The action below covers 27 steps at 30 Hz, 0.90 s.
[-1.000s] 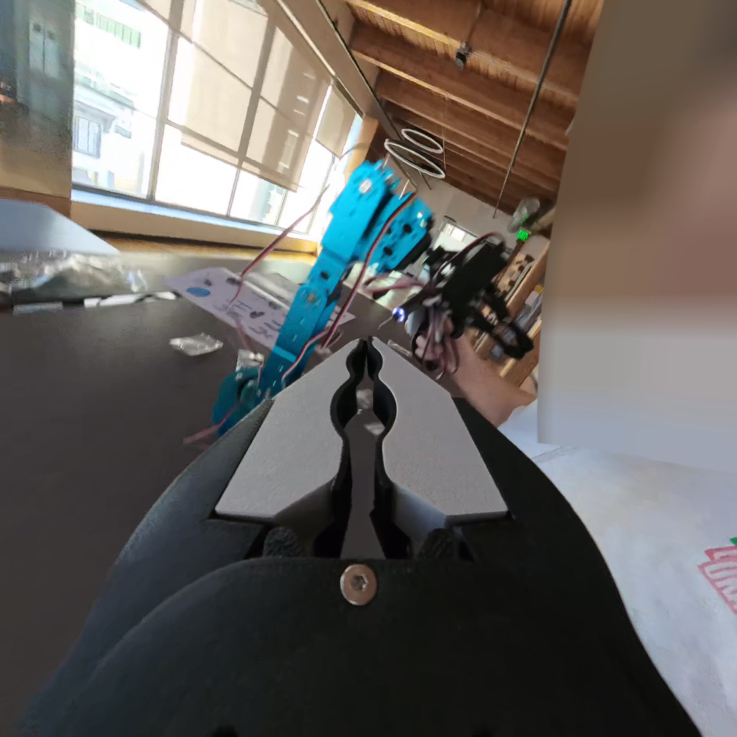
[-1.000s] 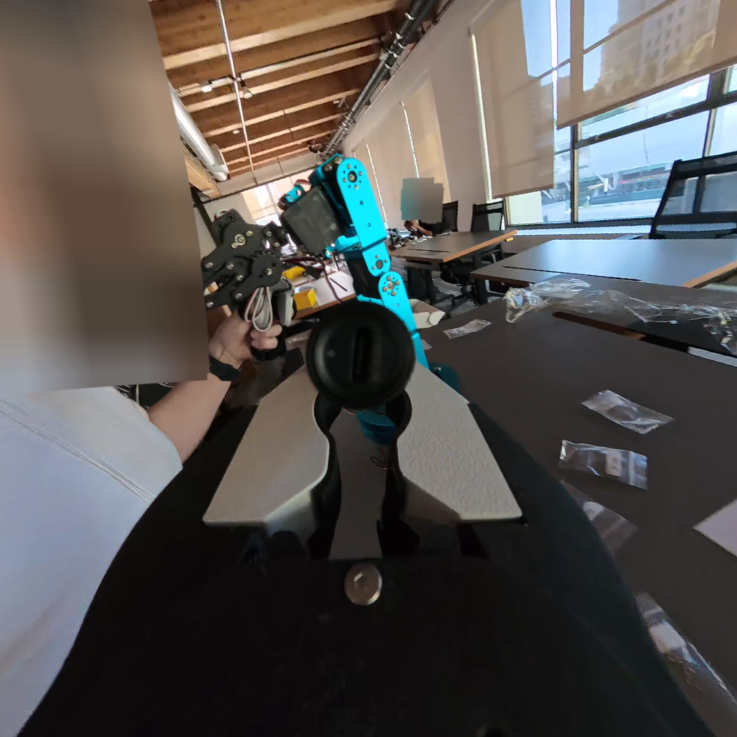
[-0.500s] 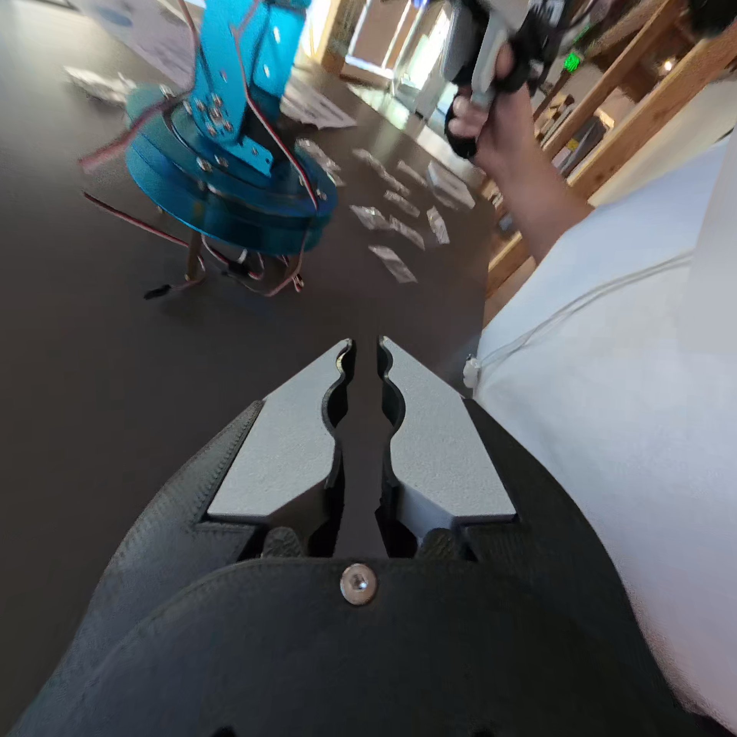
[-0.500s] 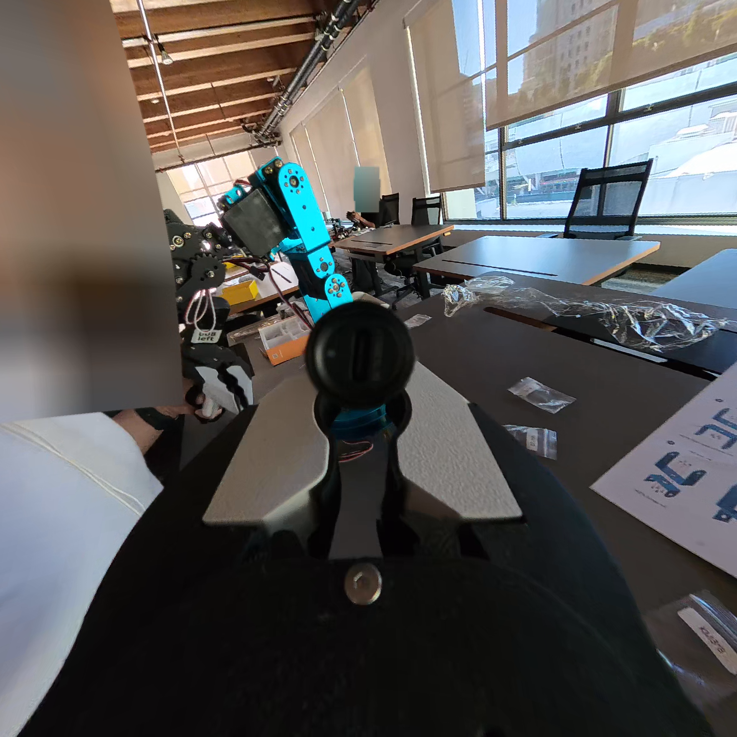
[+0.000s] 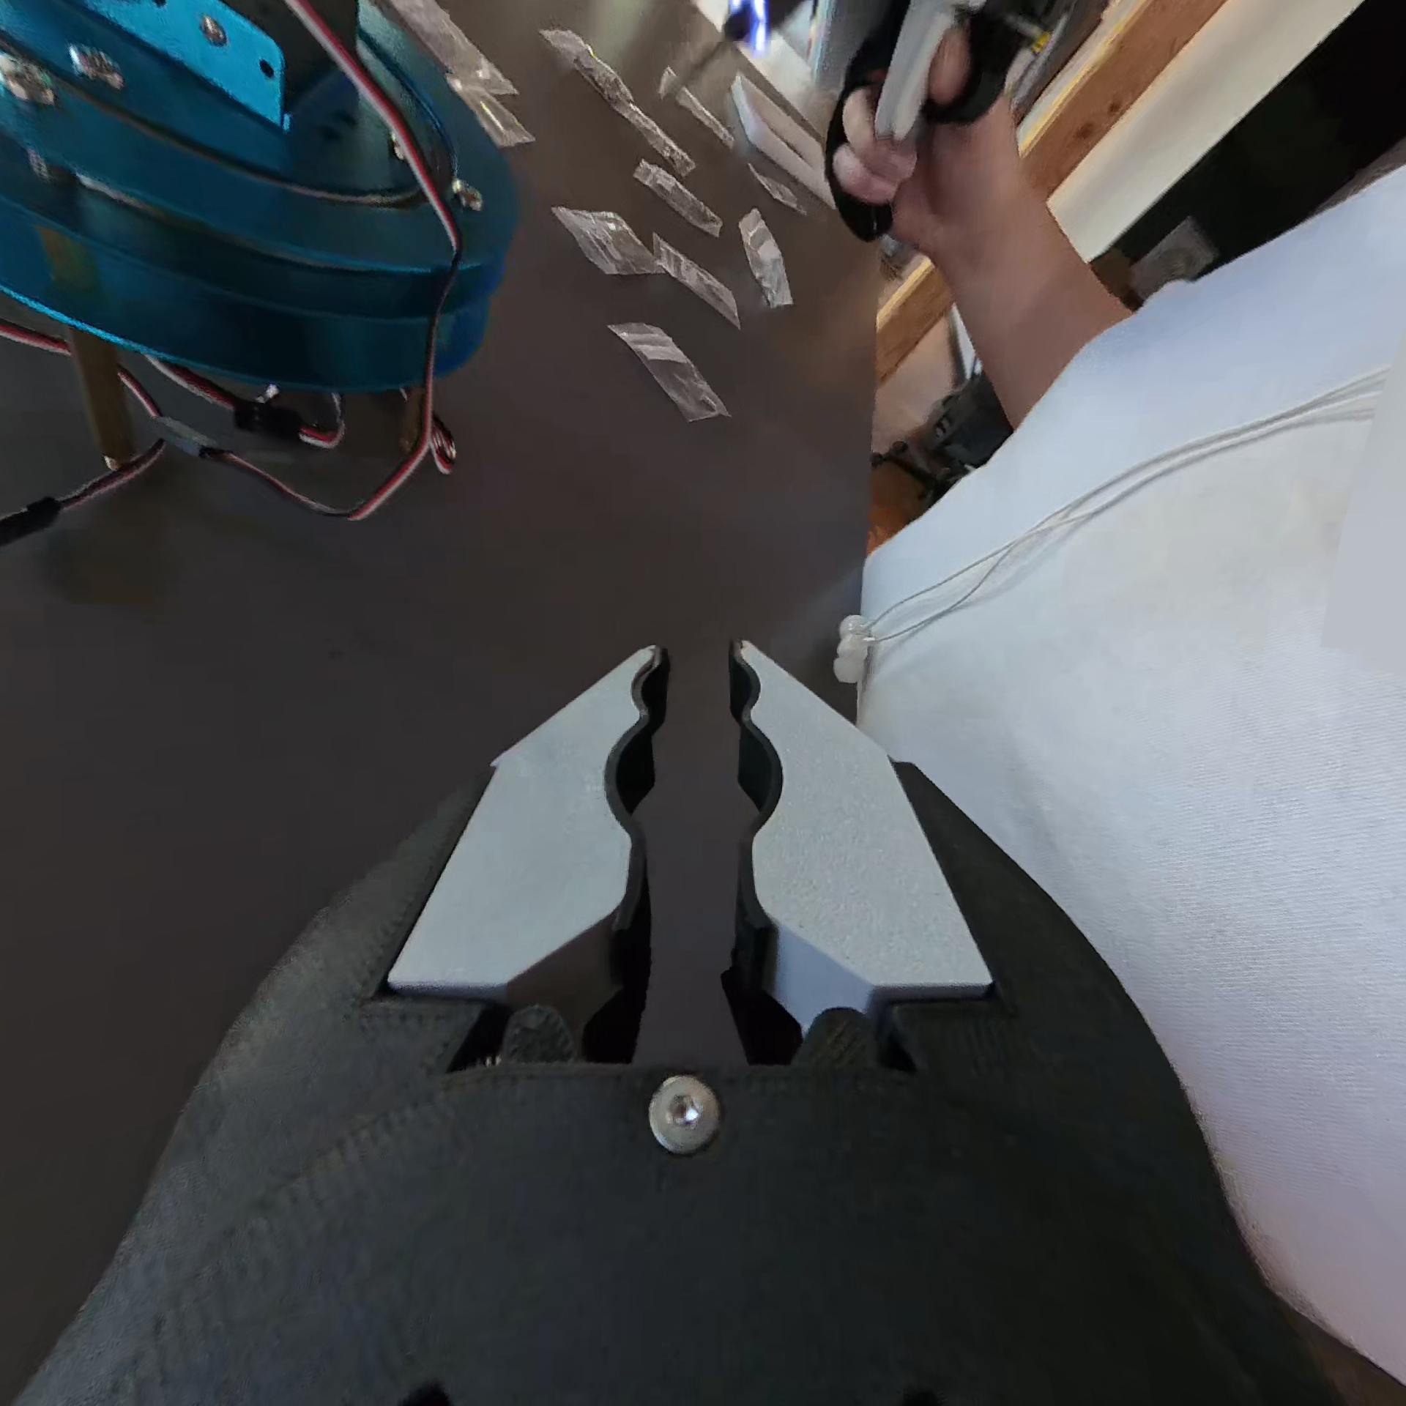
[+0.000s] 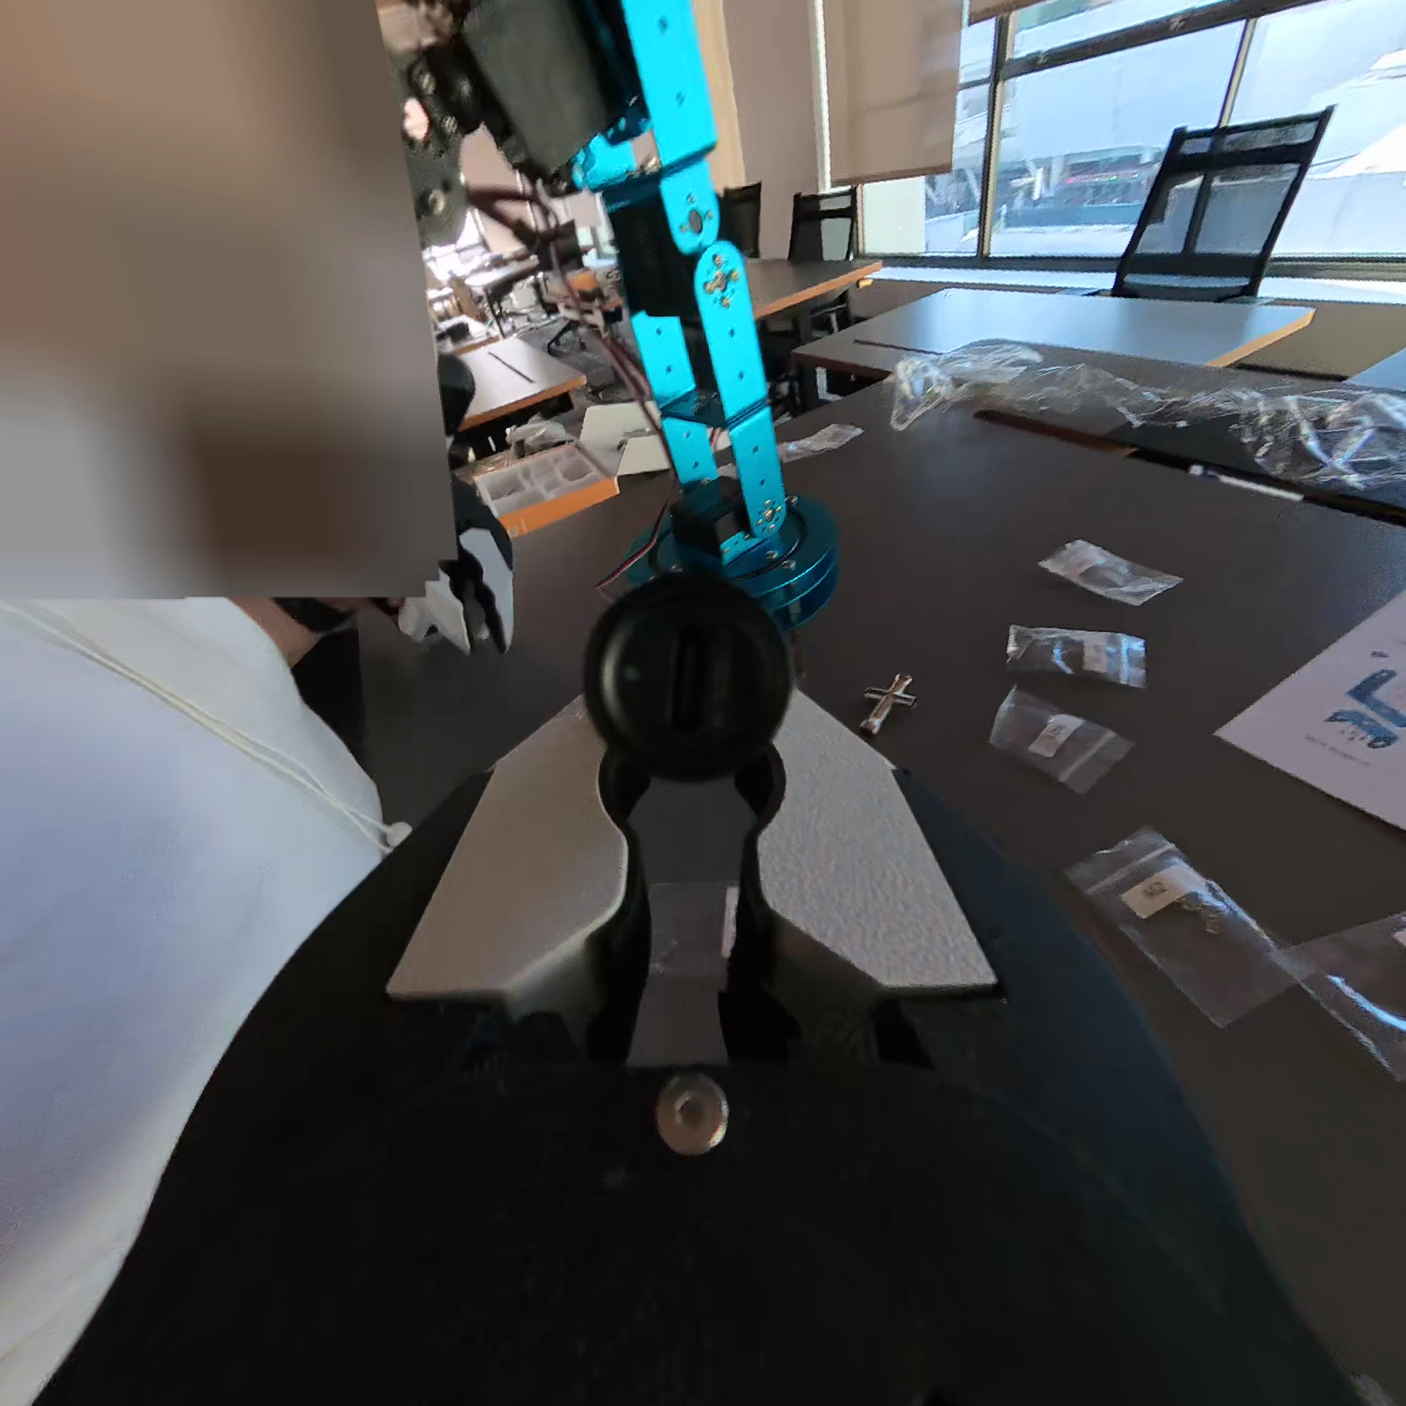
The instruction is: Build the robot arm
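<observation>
My left gripper (image 5: 696,658) is empty, its jaws a narrow gap apart, low over the dark table (image 5: 304,723). The round base of a blue robot arm kit (image 5: 228,251), with loose red and white wires, stands ahead to its left. My right gripper (image 6: 688,730) is shut on a round black part with a slot in its face (image 6: 688,677) and holds it above the table. Behind that part stands the blue arm (image 6: 700,365) on its base (image 6: 799,563). The left gripper's fingers (image 6: 464,601) show at the left of the right wrist view.
Several small clear bags (image 5: 669,373) (image 6: 1076,658) lie on the table, with a metal cross wrench (image 6: 889,701), a printed sheet (image 6: 1339,730) and crumpled clear wrap (image 6: 1141,403). A person's white shirt (image 5: 1141,685) and a hand (image 5: 936,175) are close on one side. Spacing between my two grippers at the tips: around 25 cm. My right gripper's tips are some 20 cm from the metal cross wrench (image 6: 889,701).
The left gripper has tipped down toward the table near the blue base, and its jaws have parted a little. The right gripper, still holding the black part, has moved closer to the blue arm.
</observation>
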Each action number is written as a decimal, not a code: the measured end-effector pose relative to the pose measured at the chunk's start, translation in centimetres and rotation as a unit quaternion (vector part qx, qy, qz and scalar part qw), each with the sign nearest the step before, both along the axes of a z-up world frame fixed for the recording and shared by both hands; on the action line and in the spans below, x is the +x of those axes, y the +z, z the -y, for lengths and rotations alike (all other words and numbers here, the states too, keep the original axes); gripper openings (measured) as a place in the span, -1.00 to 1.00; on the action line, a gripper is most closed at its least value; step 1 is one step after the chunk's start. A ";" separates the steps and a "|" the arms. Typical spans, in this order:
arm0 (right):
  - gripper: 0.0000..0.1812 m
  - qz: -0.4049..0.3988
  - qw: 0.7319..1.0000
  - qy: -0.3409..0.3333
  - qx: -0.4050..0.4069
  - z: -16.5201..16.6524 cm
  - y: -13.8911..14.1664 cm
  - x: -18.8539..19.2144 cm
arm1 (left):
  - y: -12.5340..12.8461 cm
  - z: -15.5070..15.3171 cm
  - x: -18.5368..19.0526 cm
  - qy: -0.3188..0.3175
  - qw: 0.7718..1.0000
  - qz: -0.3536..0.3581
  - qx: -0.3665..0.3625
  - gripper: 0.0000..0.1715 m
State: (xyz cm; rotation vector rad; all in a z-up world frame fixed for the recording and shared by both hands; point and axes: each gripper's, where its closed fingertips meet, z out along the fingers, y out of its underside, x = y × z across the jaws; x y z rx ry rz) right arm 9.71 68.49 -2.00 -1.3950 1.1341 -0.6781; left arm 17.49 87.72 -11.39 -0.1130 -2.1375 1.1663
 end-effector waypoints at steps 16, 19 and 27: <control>-0.84 0.008 0.962 0.255 0.095 -7.4 -2.2 -5.1 | 4.9 8.6 -12.0 0.118 0.979 0.119 -0.115 -0.56; -0.84 -0.013 0.953 0.280 0.111 -7.7 -2.5 -6.2 | 3.8 9.8 -13.7 0.117 0.975 0.168 -0.086 -0.56; -0.63 -0.030 0.918 0.350 0.187 -8.6 -0.5 -8.1 | 5.4 10.1 -16.4 0.135 0.985 0.042 -0.098 -0.81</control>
